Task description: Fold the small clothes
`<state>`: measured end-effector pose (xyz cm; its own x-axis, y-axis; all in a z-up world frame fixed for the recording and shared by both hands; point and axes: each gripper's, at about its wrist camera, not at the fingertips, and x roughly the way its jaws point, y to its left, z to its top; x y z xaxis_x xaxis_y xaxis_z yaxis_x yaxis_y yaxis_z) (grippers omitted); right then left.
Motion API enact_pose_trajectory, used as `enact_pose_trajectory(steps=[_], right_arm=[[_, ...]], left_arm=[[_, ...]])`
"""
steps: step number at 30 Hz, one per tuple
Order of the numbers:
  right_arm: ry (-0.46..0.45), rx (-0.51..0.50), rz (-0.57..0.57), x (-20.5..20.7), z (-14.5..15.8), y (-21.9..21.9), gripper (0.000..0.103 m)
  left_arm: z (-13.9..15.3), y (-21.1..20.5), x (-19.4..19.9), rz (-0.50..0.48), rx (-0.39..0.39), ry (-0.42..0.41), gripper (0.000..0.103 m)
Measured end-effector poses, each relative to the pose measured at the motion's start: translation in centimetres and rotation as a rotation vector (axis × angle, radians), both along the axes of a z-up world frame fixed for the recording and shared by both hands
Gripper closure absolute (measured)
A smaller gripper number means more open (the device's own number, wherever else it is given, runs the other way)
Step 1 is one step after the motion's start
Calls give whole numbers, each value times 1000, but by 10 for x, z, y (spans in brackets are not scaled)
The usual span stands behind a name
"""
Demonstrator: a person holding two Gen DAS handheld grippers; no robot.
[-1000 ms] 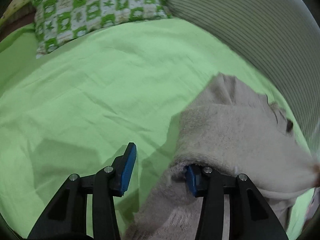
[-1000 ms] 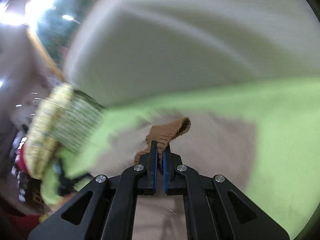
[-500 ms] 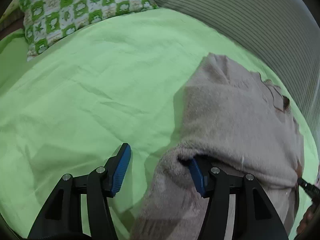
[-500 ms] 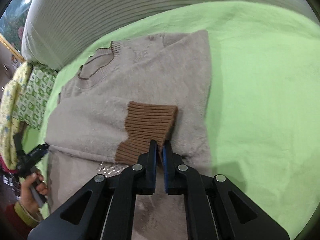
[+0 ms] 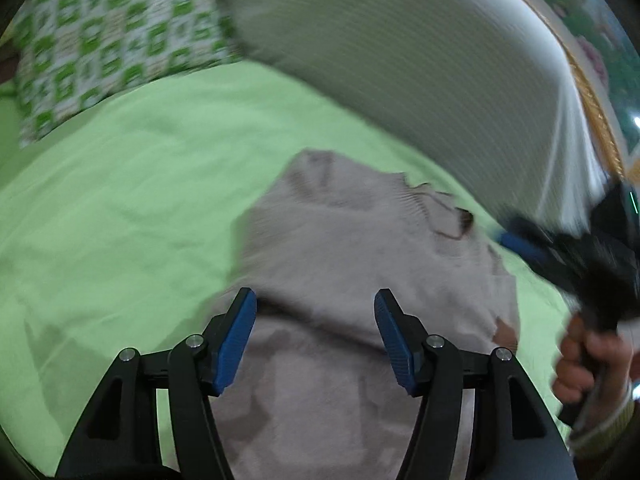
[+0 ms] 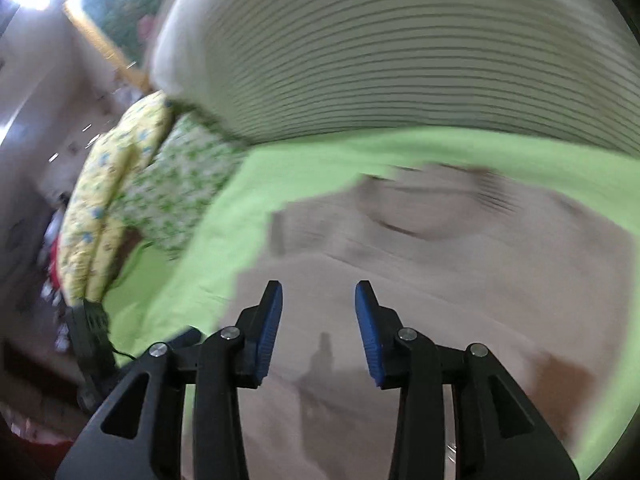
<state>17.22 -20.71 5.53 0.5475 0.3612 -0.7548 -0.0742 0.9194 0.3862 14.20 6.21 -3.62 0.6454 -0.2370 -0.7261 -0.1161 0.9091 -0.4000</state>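
A beige knit sweater (image 5: 360, 248) lies on the green sheet (image 5: 120, 220), with one sleeve folded across its body. My left gripper (image 5: 316, 308) hovers over the folded edge. Its jaws are opening, and cloth lies below them without being pinched. My right gripper (image 6: 319, 292) hangs above the sweater (image 6: 440, 280) below the neckline. Its jaws are also opening, with nothing between them. The brown cuff (image 6: 560, 372) lies to its right. In the left wrist view the right gripper shows blurred at the right edge, held by a hand (image 5: 588, 360).
A striped grey-white bolster (image 5: 400, 60) runs along the far side of the bed. A green checked pillow (image 5: 100, 40) and a yellow patterned pillow (image 6: 108, 200) lie at the head end. A black stand with a cable (image 6: 88, 336) is beside the bed edge.
My right gripper let go of the brown cuff, opened and swung towards the neckline. My left gripper drew its finger out of the sweater's fold, lifted and spread wider.
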Motion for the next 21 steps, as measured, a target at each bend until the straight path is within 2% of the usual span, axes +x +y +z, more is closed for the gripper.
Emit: enact_pose_trajectory(steps=[4, 6, 10, 13, 14, 15, 16, 18, 21], right_arm=[[66, 35, 180, 73, -31, 69, 64], [119, 15, 243, 96, -51, 93, 64], [207, -168, 285, 129, -92, 124, 64], [247, -176, 313, 136, -111, 126, 65], [247, -151, 344, 136, -114, 126, 69], [254, -147, 367, 137, -117, 127, 94], [266, -176, 390, 137, -122, 133, 99], [211, -202, 410, 140, -116, 141, 99], [96, -138, 357, 157, -93, 143, 99]], left_arm=[[-10, -13, 21, 28, 44, -4, 41], [-29, -9, 28, 70, 75, 62, 41], [-55, 9, 23, 119, 9, 109, 41], [-59, 15, 17, 112, -25, 92, 41], [-61, 16, 17, 110, -33, 89, 41], [-61, 16, 18, 111, -35, 90, 41], [-62, 15, 18, 110, -33, 90, 41], [-62, 13, 19, 102, -18, 91, 41], [-63, 12, 20, 87, -3, 92, 41]])
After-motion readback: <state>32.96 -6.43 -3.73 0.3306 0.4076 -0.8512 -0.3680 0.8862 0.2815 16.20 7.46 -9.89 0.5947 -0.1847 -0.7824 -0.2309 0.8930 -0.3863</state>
